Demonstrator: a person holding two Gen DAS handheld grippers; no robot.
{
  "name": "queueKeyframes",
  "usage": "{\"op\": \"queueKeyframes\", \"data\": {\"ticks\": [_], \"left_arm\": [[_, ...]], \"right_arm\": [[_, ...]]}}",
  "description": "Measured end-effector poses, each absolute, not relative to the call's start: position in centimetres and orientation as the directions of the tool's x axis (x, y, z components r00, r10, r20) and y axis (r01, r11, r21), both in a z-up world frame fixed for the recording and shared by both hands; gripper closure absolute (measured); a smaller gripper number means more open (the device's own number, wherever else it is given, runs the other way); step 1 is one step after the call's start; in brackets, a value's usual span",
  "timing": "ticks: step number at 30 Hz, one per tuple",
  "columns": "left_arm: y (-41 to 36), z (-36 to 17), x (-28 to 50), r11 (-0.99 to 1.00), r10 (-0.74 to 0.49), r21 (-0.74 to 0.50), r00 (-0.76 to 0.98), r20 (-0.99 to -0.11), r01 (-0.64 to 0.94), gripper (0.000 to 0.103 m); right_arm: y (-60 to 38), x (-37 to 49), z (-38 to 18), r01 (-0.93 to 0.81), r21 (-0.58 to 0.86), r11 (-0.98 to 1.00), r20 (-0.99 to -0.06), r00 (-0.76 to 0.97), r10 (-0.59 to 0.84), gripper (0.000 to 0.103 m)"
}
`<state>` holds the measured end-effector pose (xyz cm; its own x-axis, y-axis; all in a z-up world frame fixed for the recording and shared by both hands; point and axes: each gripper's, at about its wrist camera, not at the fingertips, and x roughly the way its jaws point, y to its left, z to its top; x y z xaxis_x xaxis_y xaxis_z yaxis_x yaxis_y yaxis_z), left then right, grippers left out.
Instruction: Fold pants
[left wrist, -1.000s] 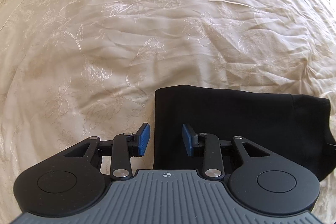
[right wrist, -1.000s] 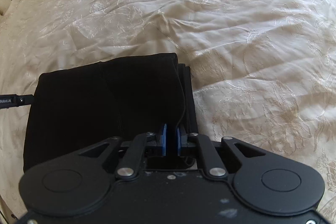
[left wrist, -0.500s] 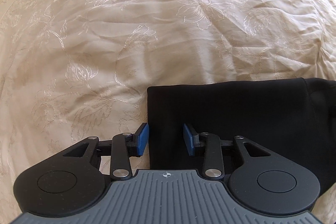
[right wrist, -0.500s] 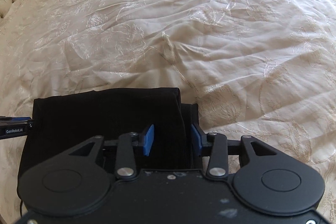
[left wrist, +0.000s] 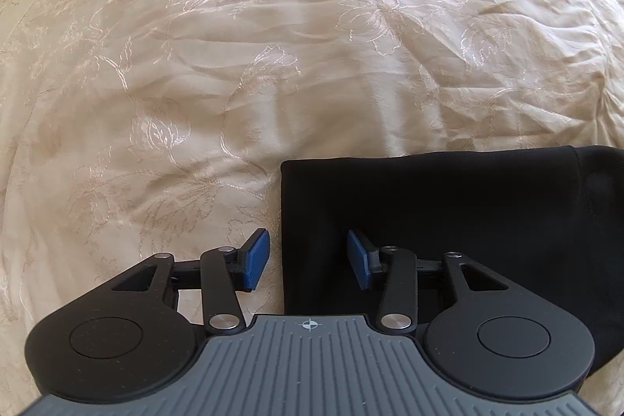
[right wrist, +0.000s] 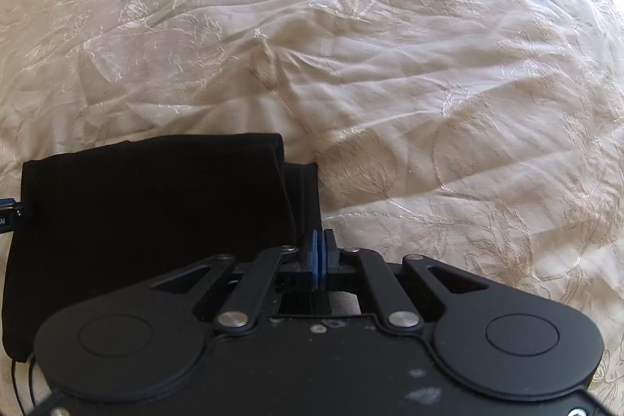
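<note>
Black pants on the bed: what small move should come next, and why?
Probably close the left hand-held gripper on the black pants. Its jaws have just been opening, and the left edge lies between them ungripped, while the right hand-held gripper is already shut on the other edge.

Only partial text: white letters "AI" cut off at frame edge, on the left tongs' (right wrist: 9, 215) black body poking in at far left of right wrist view. Crosshair mark (left wrist: 310, 324) printed on grey ribbed housing in left wrist view. Nothing else legible.

Black pants (left wrist: 448, 213) lie folded into a flat rectangle on the bedspread (left wrist: 234, 65).
</note>
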<state>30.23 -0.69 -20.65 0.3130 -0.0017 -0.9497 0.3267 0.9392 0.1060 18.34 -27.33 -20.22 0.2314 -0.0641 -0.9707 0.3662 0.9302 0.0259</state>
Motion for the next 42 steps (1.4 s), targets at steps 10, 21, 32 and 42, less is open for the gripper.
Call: {"op": "queueKeyframes", "data": {"ticks": [10, 21, 32, 42], "left_arm": [[2.0, -16.9, 27.4, 0.959, -0.047, 0.061, 0.366, -0.930, 0.277, 0.060], [3.0, -17.0, 23.7, 0.960, -0.047, 0.042, 0.306, -0.951, 0.278, 0.060], [1.6, -17.6, 19.6, 0.937, -0.048, 0.054, 0.280, -0.959, 0.346, 0.060], [1.5, -18.8, 17.0, 0.888, 0.015, 0.121, 0.236, -0.972, 0.443, 0.060]], "right_arm": [[-28.7, 14.3, -17.3, 0.450, 0.150, 0.881, -0.917, 0.397, -0.047, 0.070], [-28.1, 11.1, -16.3, 0.483, 0.218, 0.848, -0.891, 0.452, -0.029, 0.065], [-27.9, 7.1, -15.1, 0.504, 0.209, 0.838, -0.879, 0.472, -0.065, 0.060], [-25.3, 7.0, -14.1, 0.401, 0.239, 0.884, -0.856, 0.518, -0.003, 0.057]]}}
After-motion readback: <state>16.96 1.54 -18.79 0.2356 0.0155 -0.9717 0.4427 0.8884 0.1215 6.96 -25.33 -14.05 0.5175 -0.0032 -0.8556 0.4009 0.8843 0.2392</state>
